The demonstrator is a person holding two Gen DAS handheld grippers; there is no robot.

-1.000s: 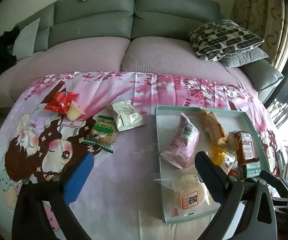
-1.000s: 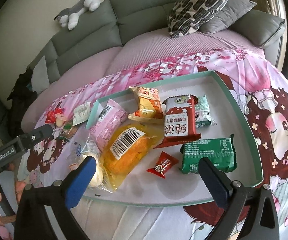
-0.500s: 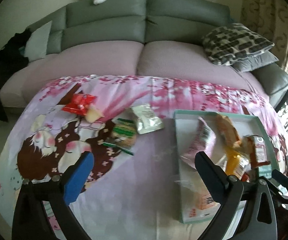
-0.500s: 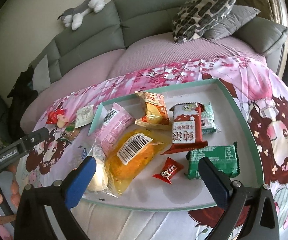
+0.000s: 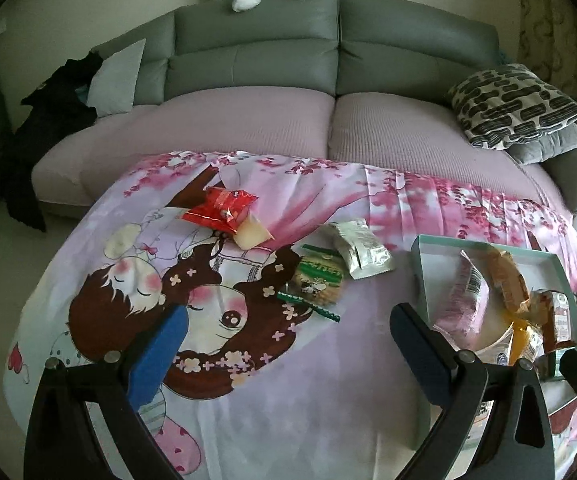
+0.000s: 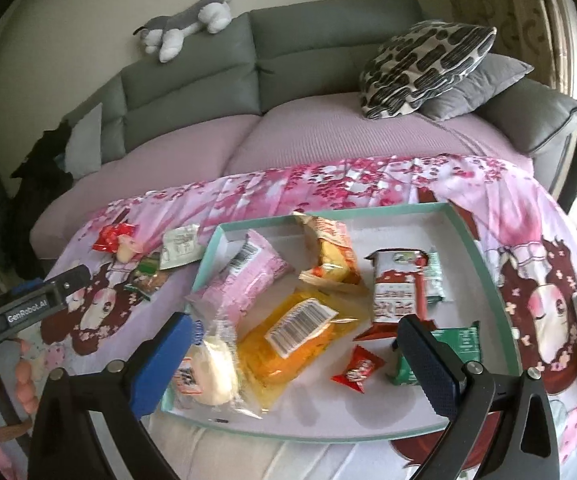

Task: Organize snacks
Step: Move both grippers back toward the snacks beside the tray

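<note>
Left hand-held gripper (image 5: pixel 288 344) gapes above cloth (image 5: pixel 328 380); green snack (image 5: pixel 317 280) ahead, unobstructed

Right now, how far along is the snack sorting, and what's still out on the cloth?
Mostly done: the tray already holds most packets, among them the yellow packet and green packet. Nothing is in hand; the left gripper and right gripper are both open. Four are left on the cloth: red packet, pale jelly cup, green cracker pack, white sachet.
</note>
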